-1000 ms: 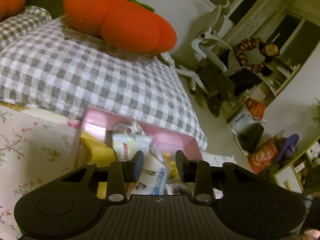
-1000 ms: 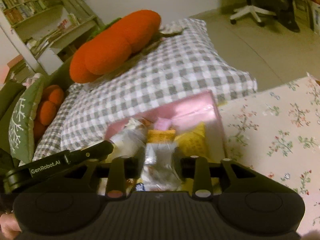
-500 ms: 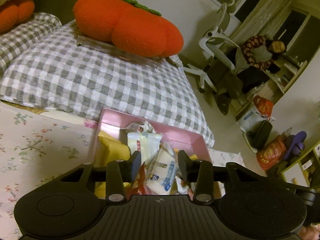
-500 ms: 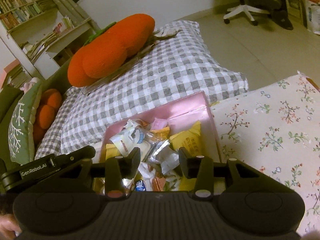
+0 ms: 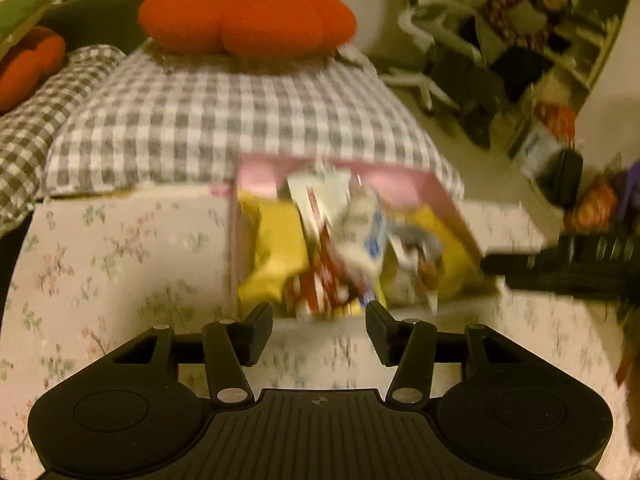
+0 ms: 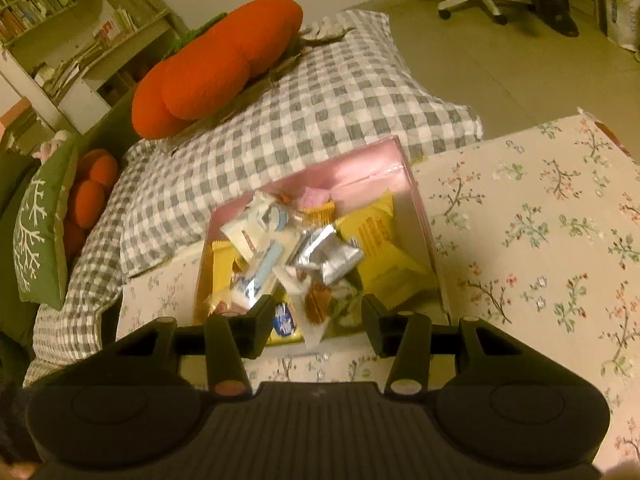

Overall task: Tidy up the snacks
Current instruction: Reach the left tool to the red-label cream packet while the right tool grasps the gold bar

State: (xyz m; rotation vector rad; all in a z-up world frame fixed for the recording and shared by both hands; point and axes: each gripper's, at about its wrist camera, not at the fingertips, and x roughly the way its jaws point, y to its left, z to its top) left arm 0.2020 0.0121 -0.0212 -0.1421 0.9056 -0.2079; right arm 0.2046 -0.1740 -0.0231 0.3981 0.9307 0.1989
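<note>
A pink box (image 6: pixel 368 168) full of snack packets sits on the floral cloth. It holds yellow bags (image 6: pixel 384 240), a silver packet (image 6: pixel 328 256) and white-and-blue packets (image 6: pixel 260 232). The box shows blurred in the left wrist view (image 5: pixel 256 176). My left gripper (image 5: pixel 319 324) is open and empty, just in front of the box. My right gripper (image 6: pixel 316 320) is open and empty over the box's near edge. The right gripper's body (image 5: pixel 560 268) shows at the right of the left wrist view.
A grey checked pillow (image 6: pixel 304 92) lies behind the box with an orange plush pumpkin (image 6: pixel 216 68) on it. The floral cloth (image 6: pixel 540 216) spreads right and left. A green cushion (image 6: pixel 40 232) is at far left. An office chair (image 5: pixel 436 36) and shelves stand beyond.
Both grippers have pulled back from the box and opened wider. The right one let go of the silver packet, which now lies in the box. The left view is blurred.
</note>
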